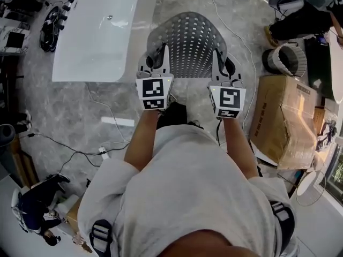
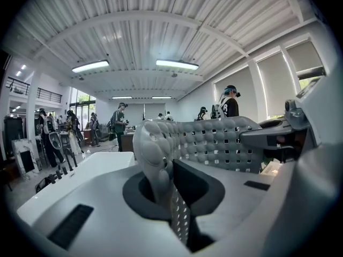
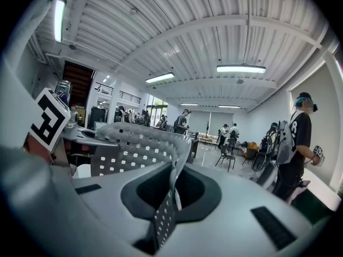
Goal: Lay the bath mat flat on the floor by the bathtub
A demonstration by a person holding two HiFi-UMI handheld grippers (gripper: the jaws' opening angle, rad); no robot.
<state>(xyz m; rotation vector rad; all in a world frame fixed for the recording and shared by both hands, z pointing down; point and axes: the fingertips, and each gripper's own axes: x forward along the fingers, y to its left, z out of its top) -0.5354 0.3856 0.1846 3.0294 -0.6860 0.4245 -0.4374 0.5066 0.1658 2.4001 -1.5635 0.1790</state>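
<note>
- Gray stone floor [image 1: 120, 103] lies under the bath mat [image 1: 190, 44], a gray mat full of little holes.
- The bath mat is held up in the air, not flat on the floor yet. It is just to the right of the white bathtub [image 1: 96, 31].
- The left gripper [image 1: 161, 52] has its jaws clenched on the mat's near left edge. In the left gripper view, the mat [image 2: 214, 143] is pinched tight in them.
- The right gripper [image 1: 221, 58] has its jaws clenched on the near right edge. The right gripper view shows the mat [image 3: 134, 143] pinched the same way.
- The mat spreads out between the two grippers and bends away from the person.
- The person's bare arms and gray shirt [image 1: 198, 186] fill the bottom of the head view.
- A brown cardboard box [image 1: 284, 119] sits on the floor to the right, with a round gray bin [image 1: 286, 60] behind it.
- Thin cables [image 1: 80, 151] run over the floor on the left.
</note>
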